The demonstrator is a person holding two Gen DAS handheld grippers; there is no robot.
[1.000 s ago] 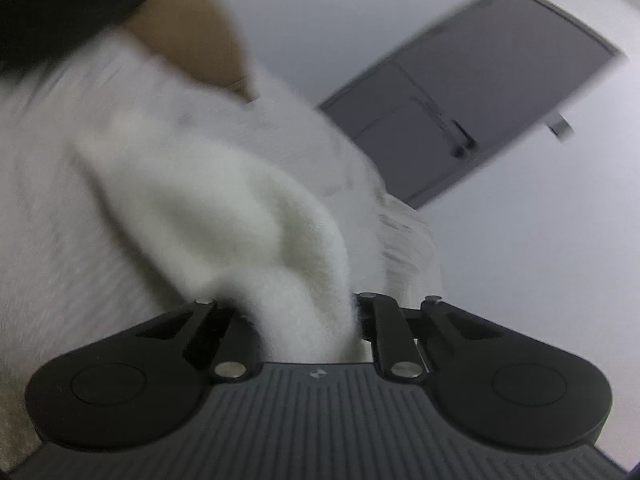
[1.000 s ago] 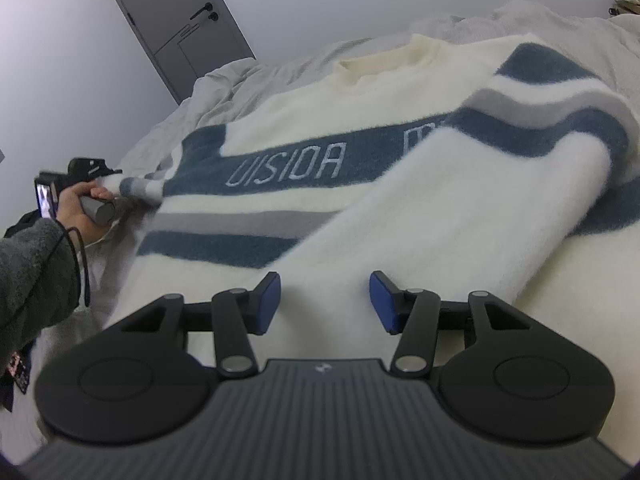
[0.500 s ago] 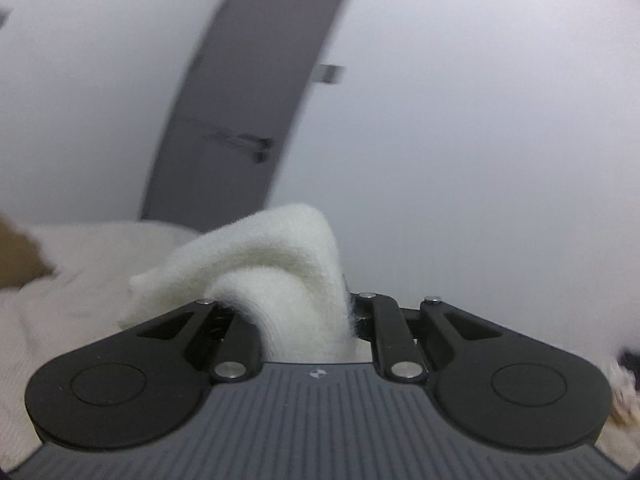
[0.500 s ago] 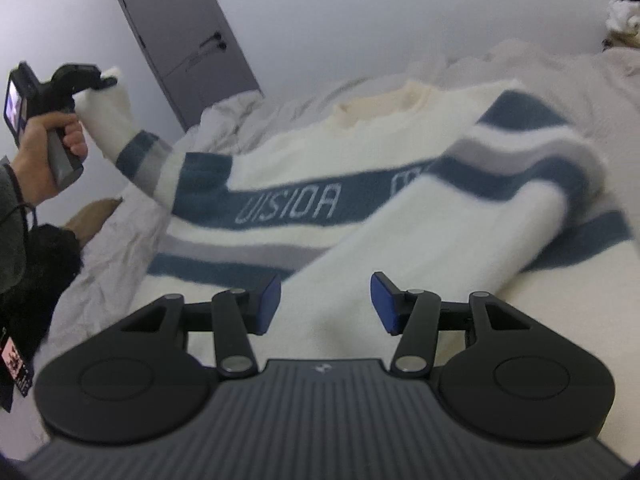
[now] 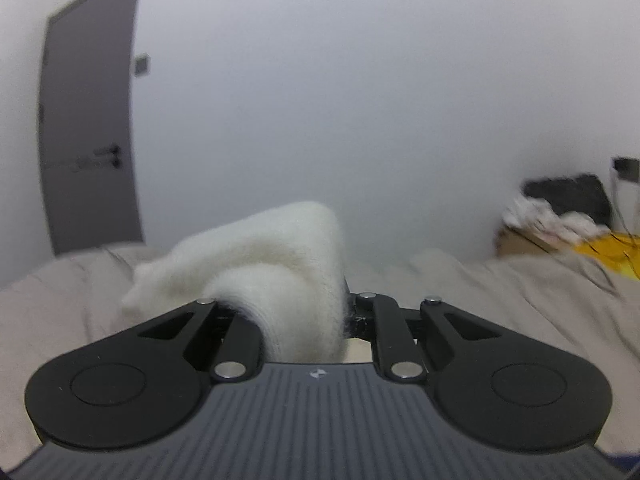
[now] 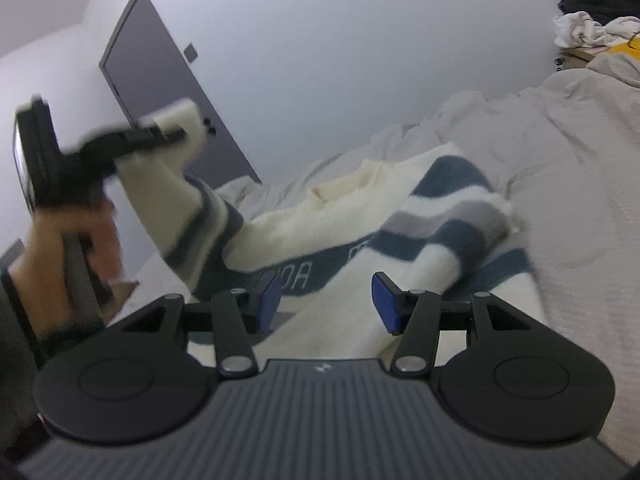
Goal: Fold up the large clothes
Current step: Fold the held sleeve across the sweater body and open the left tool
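The sweater (image 6: 352,236) lies spread on the bed (image 6: 568,168), collar toward the wall, with one sleeve already laid across the chest. The left tool (image 5: 304,312) is clamped on the cuff (image 5: 280,264) of the other sleeve and holds it high above the bed, so that sleeve hangs in a slack curve from the pinch down to the shoulder. The right tool (image 6: 326,300) hovers over the lower body of the sweater, its blue pads standing about half apart with nothing between them.

The knit looks thick, fluffy and quite limp: it sags under its own weight, bunches where it is squeezed, and probably stretches if dragged. It seems light enough to lift by one cuff, and not slippery, since the pile gives the pads something to bite. Nothing about it is fragile. Good holds are the firmer edges, namely cuffs, hem corners and shoulder seams; a pinch in the middle of the body would likely only raise a tent of cloth.
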